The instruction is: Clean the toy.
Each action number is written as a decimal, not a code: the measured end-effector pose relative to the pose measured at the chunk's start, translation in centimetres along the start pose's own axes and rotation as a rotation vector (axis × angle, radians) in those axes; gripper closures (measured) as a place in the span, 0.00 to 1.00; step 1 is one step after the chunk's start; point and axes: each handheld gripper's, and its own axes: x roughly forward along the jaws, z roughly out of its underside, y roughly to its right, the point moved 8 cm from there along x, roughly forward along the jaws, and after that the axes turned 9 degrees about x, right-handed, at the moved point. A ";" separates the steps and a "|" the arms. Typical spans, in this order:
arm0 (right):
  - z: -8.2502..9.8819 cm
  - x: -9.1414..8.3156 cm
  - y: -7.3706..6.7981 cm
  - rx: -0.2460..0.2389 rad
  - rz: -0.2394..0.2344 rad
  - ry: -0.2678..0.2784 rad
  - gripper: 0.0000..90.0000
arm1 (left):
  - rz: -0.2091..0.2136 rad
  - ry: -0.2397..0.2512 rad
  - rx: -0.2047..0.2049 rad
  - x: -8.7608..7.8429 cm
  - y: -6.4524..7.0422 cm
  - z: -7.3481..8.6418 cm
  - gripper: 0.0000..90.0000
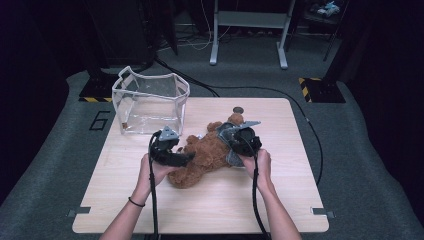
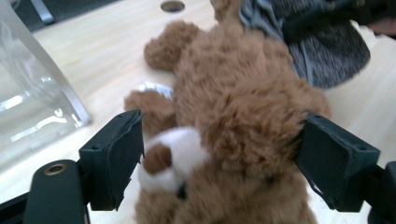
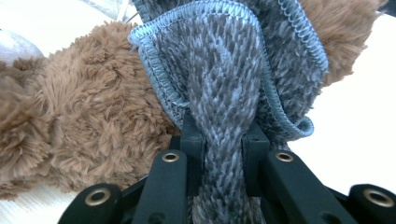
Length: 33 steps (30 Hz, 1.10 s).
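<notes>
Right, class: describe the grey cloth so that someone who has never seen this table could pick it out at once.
Start at the pale wooden table and find the brown teddy bear lying in its middle. The grey cloth is bunched at the bear's right side, pinched in the right gripper. It alone is grey knit with a stitched blue edge.

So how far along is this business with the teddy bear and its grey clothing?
Midway, it seems. The teddy bear lies on the table. The right gripper is pinched on the grey knitted garment beside the bear's body. The left gripper straddles the bear, jaws open. Whether the garment goes on or off is unclear. The clear bag is empty.
</notes>
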 end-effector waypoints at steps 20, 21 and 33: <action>-0.1 -1.2 -1.2 0.013 -0.051 0.043 0.85 | 0.088 -0.071 -0.006 1.5 -1.6 3.6 0.63; -0.2 -1.4 -1.7 0.006 -0.073 0.049 0.85 | 0.085 -0.069 0.003 1.6 -2.0 3.6 0.65; -0.6 0.3 -3.0 -0.045 -0.083 0.018 0.86 | 0.166 -0.079 -0.034 2.4 -4.1 3.7 0.72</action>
